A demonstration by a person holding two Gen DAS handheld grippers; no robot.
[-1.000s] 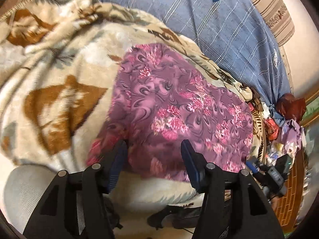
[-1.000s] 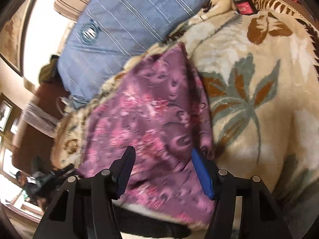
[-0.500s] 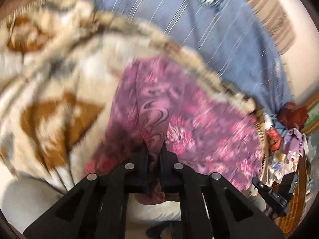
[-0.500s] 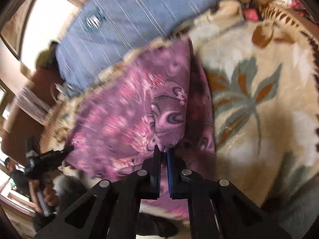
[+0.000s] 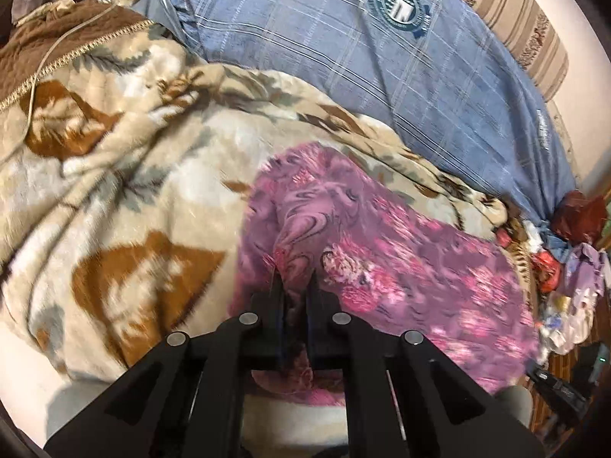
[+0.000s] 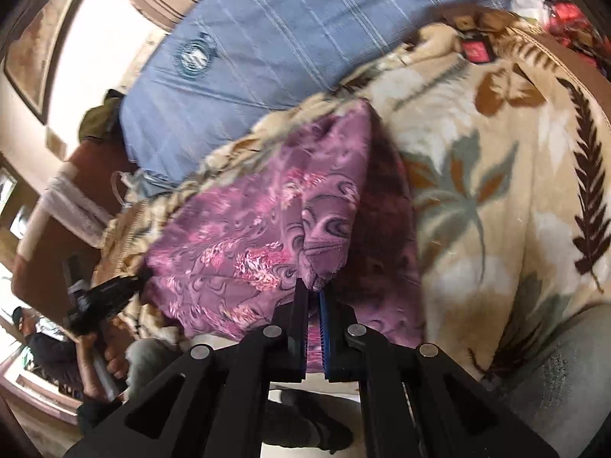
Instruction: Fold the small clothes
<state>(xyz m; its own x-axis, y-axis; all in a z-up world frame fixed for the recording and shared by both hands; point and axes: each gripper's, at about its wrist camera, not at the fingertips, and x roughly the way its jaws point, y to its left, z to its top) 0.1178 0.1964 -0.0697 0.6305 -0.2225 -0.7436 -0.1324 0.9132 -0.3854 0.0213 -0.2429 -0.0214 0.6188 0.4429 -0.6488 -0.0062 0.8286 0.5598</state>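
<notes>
Spreading across the bed: a plush beige blanket (image 5: 126, 175) patterned with brown and grey-green leaves. Lying beyond it, a blue checked pillow (image 5: 401, 76) bearing a round teal emblem (image 5: 399, 0), its end knotted off. Running over a brown quilted cover (image 5: 46, 53), a white charger cable (image 5: 76, 26). Peeking past the pillow, a striped mattress edge (image 5: 508, 11). Sitting heaped at the far right, mixed bright clutter (image 5: 573, 278), too blurred for naming.
</notes>
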